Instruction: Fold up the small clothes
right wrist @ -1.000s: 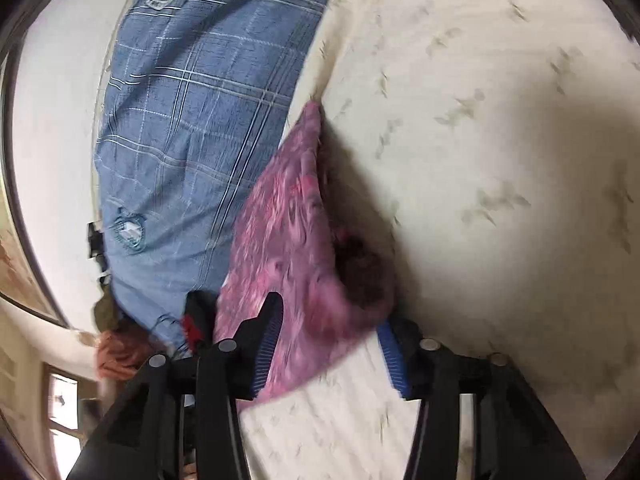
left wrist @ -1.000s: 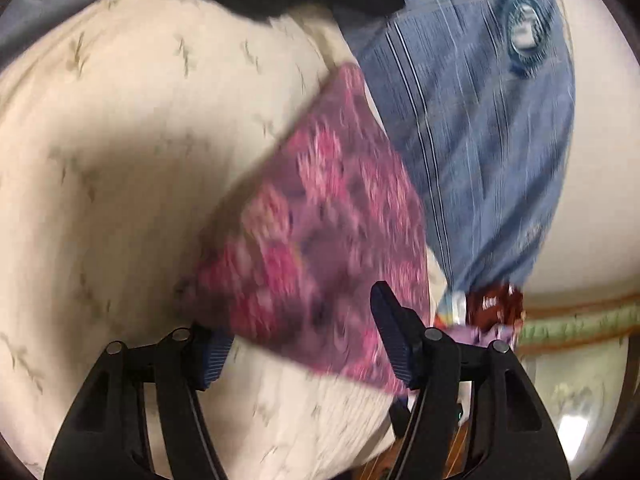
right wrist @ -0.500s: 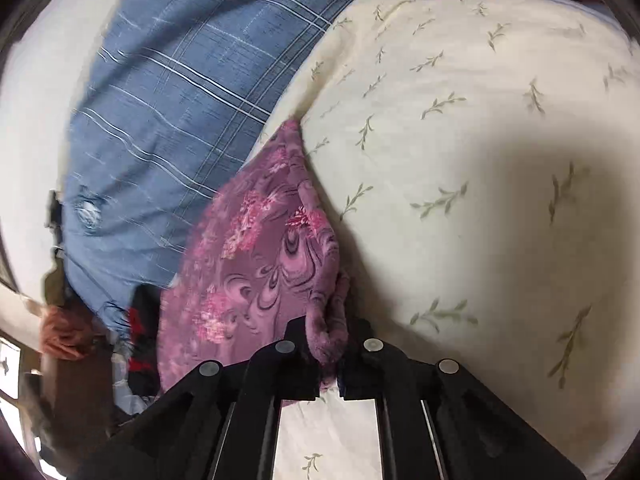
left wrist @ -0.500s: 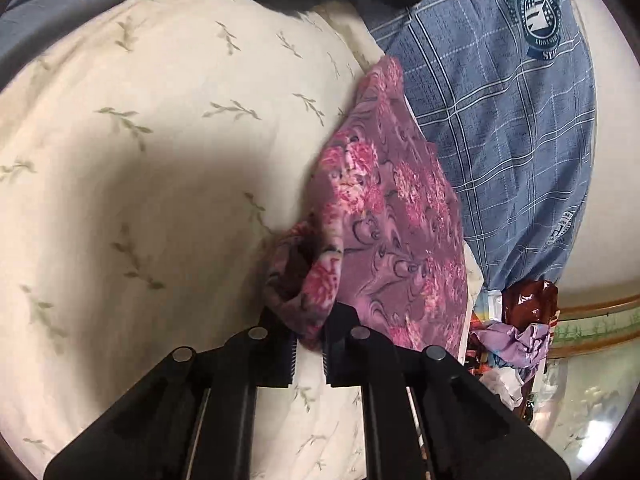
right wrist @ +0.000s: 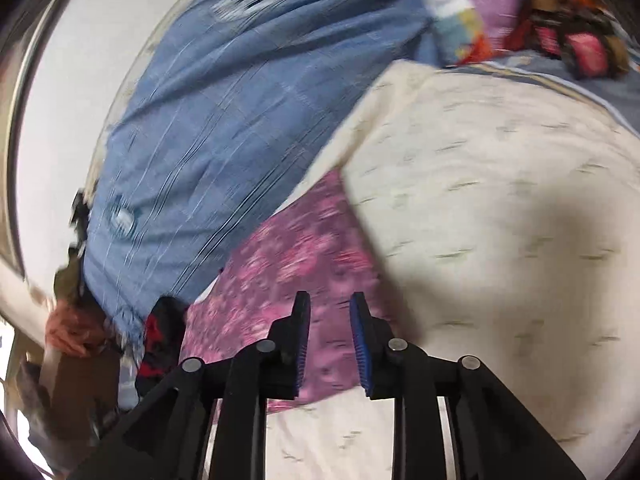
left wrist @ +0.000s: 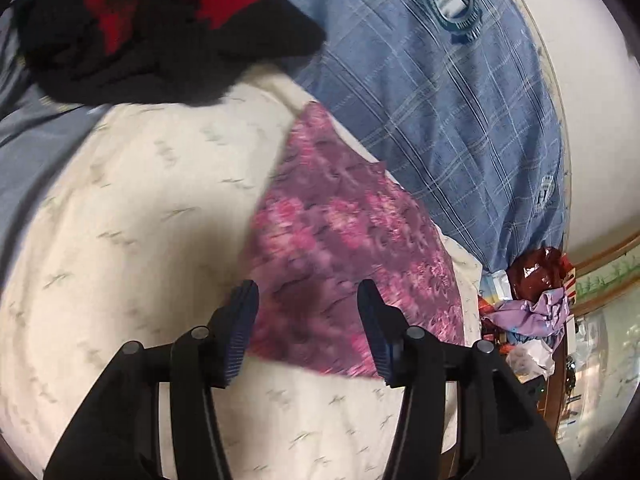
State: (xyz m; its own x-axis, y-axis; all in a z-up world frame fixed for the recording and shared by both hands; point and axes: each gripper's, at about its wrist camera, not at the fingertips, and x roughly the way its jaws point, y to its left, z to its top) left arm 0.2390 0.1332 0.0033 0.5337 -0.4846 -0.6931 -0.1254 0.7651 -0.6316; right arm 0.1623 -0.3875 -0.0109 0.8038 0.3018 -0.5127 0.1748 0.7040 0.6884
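A small purple garment with pink flowers [left wrist: 344, 248] lies flat on a cream leaf-print cover [left wrist: 132, 240]. It also shows in the right wrist view [right wrist: 296, 264]. My left gripper [left wrist: 308, 300] is open and empty, its fingers just above the garment's near edge. My right gripper [right wrist: 330, 312] is open by a narrow gap and empty, above the garment's near edge. Both views are motion-blurred.
A blue plaid cloth [left wrist: 460, 112] with round emblems lies beyond the garment and also shows in the right wrist view [right wrist: 224, 128]. A black and red garment [left wrist: 160, 28] lies at the far left. Clutter of bags and cloth [left wrist: 532, 304] sits at the right.
Both grippers were shut on bunched edges of the purple garment half a second ago. They have opened and let go, and the garment now lies flat.
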